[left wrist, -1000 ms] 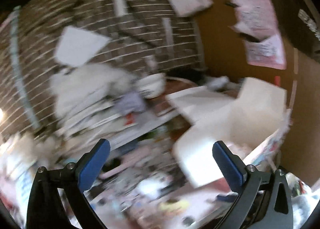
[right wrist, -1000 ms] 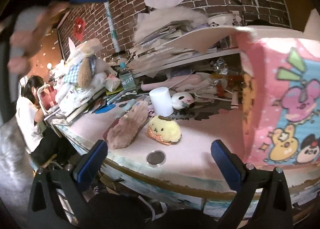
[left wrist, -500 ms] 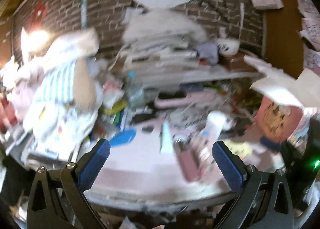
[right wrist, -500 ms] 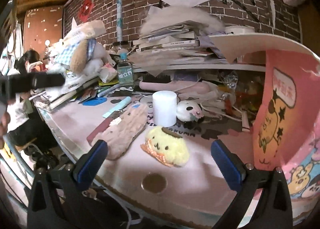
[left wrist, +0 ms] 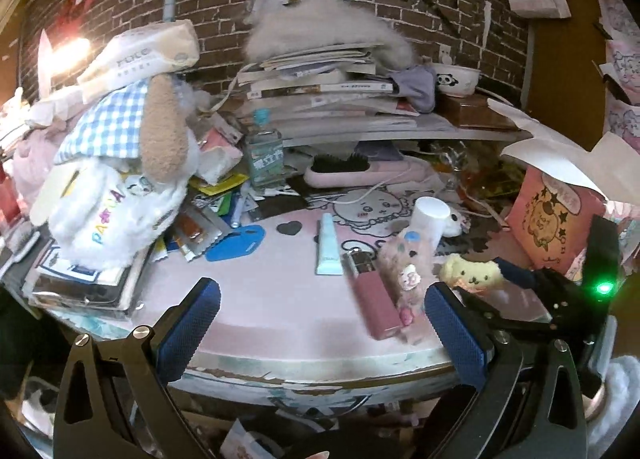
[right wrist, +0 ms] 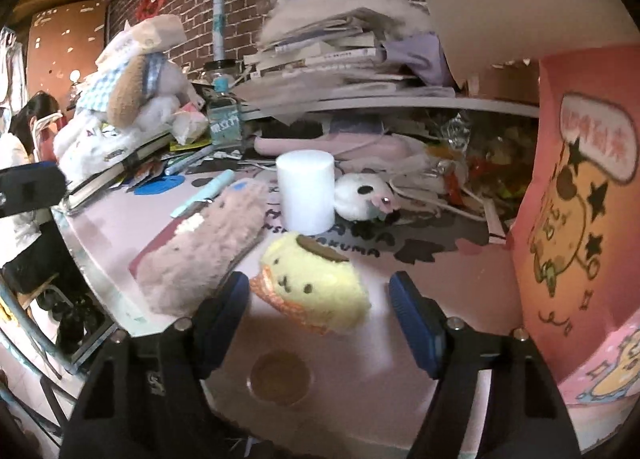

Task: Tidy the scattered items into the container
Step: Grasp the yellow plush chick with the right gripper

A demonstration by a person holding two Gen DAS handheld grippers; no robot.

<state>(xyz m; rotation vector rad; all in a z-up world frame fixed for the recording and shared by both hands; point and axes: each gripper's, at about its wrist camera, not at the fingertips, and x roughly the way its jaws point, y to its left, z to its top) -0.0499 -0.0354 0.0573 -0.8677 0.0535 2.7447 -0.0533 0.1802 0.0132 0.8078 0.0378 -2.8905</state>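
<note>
1. Your right gripper (right wrist: 318,309) is low over the front part of the pink round table (right wrist: 400,359), and its jaws stand wide apart with nothing held between them.
2. The small yellow plush dog with a brown cap (right wrist: 314,285) lies on the table just ahead of the blue fingertips (right wrist: 416,323), between their lines; I cannot tell whether a pad touches it.
3. Behind the yellow plush dog stands the white plastic cylinder (right wrist: 306,191), upright, and just beside the cylinder lies a small white panda plush (right wrist: 362,195).
4. To the left of the yellow plush dog lies the long fluffy pink-brown pouch (right wrist: 204,247), with its far end near the cylinder.
5. Beyond the pouch, further from the yellow plush dog, lies a pale blue tube (right wrist: 202,193).
6. The pink cardboard box printed with cartoon figures (right wrist: 576,219), your container, stands to the right of the yellow plush dog, near it but apart, with its white flap raised.
7. Your left gripper (left wrist: 322,331) is before the table edge, jaws wide and empty, well apart from the yellow plush dog (left wrist: 472,275).
8. In the left wrist view a pink flat case (left wrist: 374,307) lies beside the pouch (left wrist: 404,271).
</note>
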